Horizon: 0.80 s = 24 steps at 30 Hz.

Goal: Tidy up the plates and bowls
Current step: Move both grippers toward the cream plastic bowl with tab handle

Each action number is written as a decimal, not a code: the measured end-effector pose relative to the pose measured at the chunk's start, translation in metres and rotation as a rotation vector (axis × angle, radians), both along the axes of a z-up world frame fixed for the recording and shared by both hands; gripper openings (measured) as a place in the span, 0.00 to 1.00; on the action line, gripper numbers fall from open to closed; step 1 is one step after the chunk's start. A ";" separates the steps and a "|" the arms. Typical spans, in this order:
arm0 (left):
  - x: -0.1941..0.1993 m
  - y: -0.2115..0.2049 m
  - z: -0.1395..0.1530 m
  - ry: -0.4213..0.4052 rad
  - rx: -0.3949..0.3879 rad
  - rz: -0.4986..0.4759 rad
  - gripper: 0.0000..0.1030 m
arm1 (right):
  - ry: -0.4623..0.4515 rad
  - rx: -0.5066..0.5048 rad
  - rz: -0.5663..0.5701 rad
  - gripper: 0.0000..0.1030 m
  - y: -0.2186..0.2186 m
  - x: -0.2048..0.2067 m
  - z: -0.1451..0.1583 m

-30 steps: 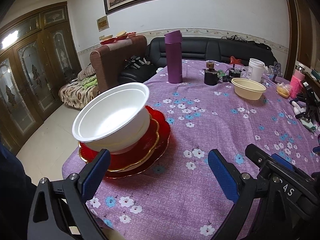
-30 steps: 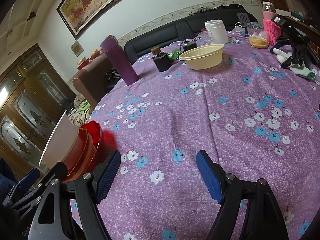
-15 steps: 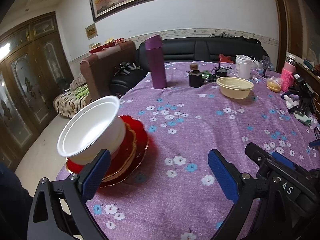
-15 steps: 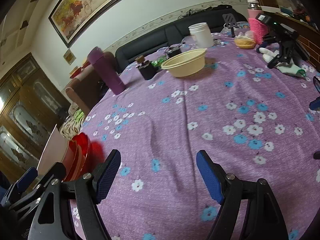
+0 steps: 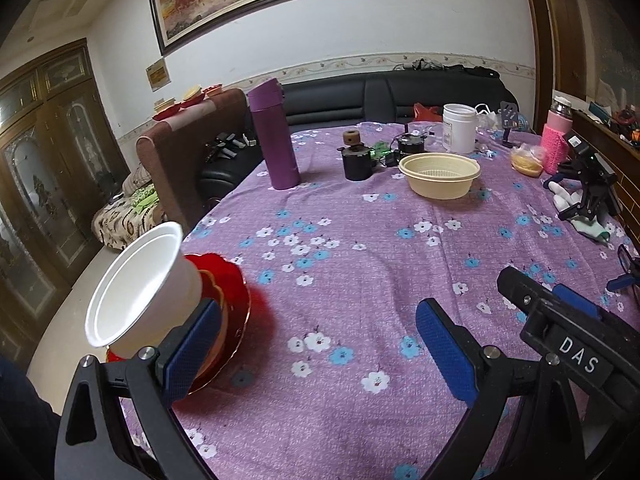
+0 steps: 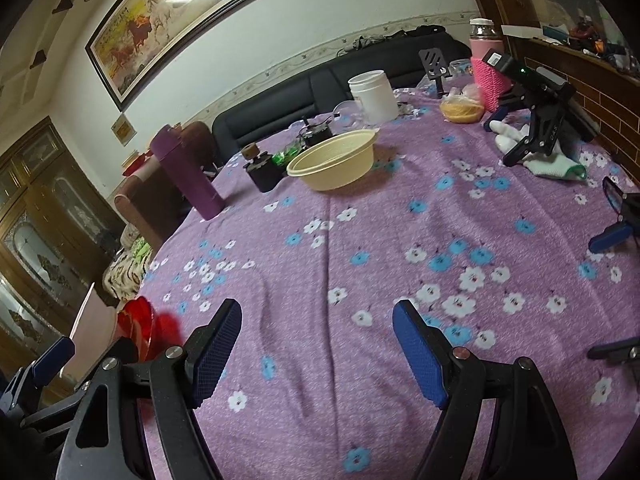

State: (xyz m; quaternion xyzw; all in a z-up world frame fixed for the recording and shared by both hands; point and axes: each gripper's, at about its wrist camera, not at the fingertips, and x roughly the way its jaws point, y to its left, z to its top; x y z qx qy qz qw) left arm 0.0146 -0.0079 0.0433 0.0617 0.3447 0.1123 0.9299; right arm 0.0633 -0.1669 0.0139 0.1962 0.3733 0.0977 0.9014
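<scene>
A white bowl (image 5: pixel 136 280) sits on stacked red plates (image 5: pixel 230 300) at the table's near left edge; in the right wrist view the plates (image 6: pixel 138 322) show at far left. A cream bowl (image 5: pixel 439 174) stands far across the purple flowered cloth, also in the right wrist view (image 6: pixel 334 164). My left gripper (image 5: pixel 316 348) is open and empty, just right of the stack. My right gripper (image 6: pixel 316 348) is open and empty above bare cloth.
A purple flask (image 5: pixel 274 134), a black grinder (image 5: pixel 356 158), a white jar (image 5: pixel 459 128) and a pink cup (image 5: pixel 556 148) stand at the back. Another gripper on a stand (image 6: pixel 536 120) and white gloves lie at right. A sofa is behind.
Both grippers have drawn back and tilted up from the table. The bowl and plate stack has slid to the lower left of the left view. Both stay open.
</scene>
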 end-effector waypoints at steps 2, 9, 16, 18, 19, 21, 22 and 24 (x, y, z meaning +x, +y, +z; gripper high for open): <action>0.006 -0.002 -0.002 0.007 0.003 -0.002 0.95 | 0.004 -0.004 0.000 0.80 -0.001 0.005 -0.002; 0.029 -0.006 -0.002 0.055 -0.026 -0.042 0.95 | 0.015 -0.009 0.002 0.80 -0.009 0.025 -0.004; 0.079 0.016 0.028 0.091 -0.180 -0.093 0.95 | -0.064 -0.050 -0.024 0.82 -0.017 0.048 0.024; 0.097 0.022 0.038 0.097 -0.219 -0.099 0.95 | -0.089 -0.078 -0.044 0.83 -0.020 0.061 0.034; 0.108 0.026 0.044 0.107 -0.240 -0.107 0.95 | -0.102 -0.094 -0.059 0.83 -0.022 0.070 0.038; 0.132 0.034 0.053 0.133 -0.279 -0.115 0.95 | -0.120 -0.112 -0.083 0.83 -0.024 0.088 0.044; 0.142 0.037 0.056 0.141 -0.296 -0.118 0.95 | -0.123 -0.115 -0.090 0.83 -0.025 0.097 0.046; 0.158 0.038 0.058 0.151 -0.307 -0.121 0.95 | -0.120 -0.105 -0.097 0.83 -0.027 0.121 0.045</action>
